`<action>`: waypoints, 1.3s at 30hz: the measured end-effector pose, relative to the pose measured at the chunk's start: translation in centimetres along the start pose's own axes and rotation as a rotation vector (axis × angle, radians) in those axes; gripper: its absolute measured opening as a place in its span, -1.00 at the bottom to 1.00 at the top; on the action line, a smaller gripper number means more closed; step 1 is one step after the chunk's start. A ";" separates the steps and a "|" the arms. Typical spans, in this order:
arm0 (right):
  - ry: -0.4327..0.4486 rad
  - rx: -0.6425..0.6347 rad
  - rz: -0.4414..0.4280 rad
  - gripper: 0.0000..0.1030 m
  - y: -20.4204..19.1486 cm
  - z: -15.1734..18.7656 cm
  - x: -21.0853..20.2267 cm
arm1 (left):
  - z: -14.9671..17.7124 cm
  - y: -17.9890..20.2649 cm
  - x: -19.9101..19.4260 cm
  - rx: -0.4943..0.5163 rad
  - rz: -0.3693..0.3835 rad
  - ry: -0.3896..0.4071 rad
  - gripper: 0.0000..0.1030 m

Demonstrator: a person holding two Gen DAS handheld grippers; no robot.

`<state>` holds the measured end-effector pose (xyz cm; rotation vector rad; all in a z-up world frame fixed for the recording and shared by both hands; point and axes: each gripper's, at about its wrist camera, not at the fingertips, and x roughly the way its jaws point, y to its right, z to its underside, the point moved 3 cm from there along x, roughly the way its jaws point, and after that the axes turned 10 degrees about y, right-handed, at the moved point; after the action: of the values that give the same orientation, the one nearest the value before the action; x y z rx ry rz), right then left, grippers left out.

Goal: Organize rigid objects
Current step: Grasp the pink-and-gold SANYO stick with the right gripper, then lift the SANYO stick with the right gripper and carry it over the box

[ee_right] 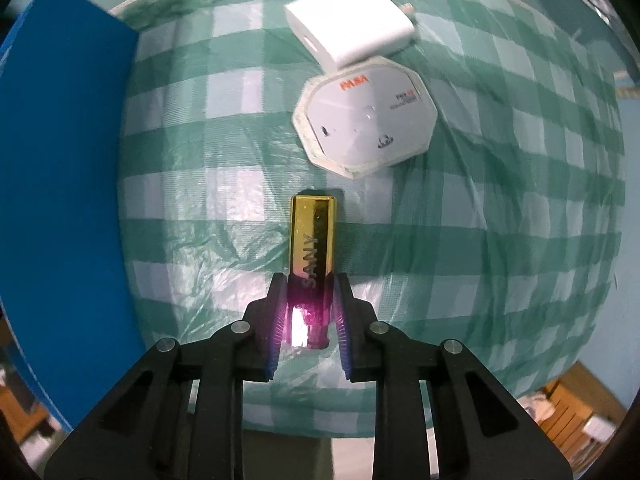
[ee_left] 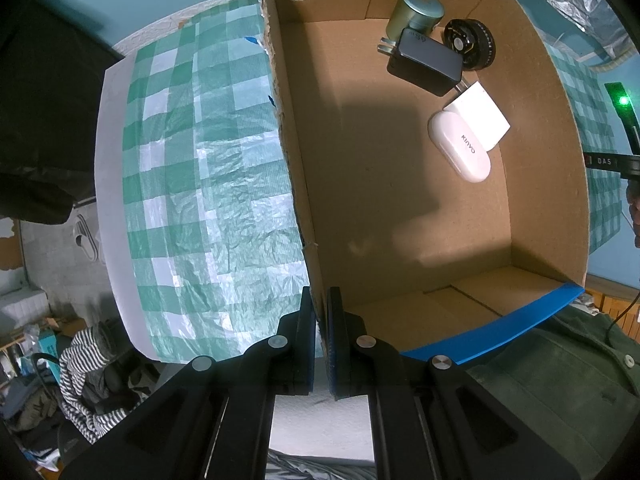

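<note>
My left gripper is shut on the near left wall of the open cardboard box. Inside the box lie a white earbud case, a white charger, a black power adapter, a metal tin and a black round dial-like part. In the right wrist view my right gripper is shut on the pink end of a gold and pink rectangular stick marked SANNY, which lies on the checked cloth. Beyond it are a white octagonal device and a white charger block.
A green and white checked cloth covers the table. The box's blue outer wall stands left of the right gripper. A person's green sleeve is at the near right. Clutter and a striped garment lie on the floor below the table edge.
</note>
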<state>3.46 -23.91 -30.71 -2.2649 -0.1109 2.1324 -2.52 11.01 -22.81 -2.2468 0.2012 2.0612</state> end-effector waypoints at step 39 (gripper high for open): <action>-0.017 -0.078 -0.032 -0.56 1.1 -1.3 0.5 | -0.3 0.0 0.1 -0.002 -0.002 -0.008 -0.91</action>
<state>4.83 -24.98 -31.16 -2.2700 -0.2331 2.1688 -2.26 10.95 -22.91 -2.2384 0.1955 2.0702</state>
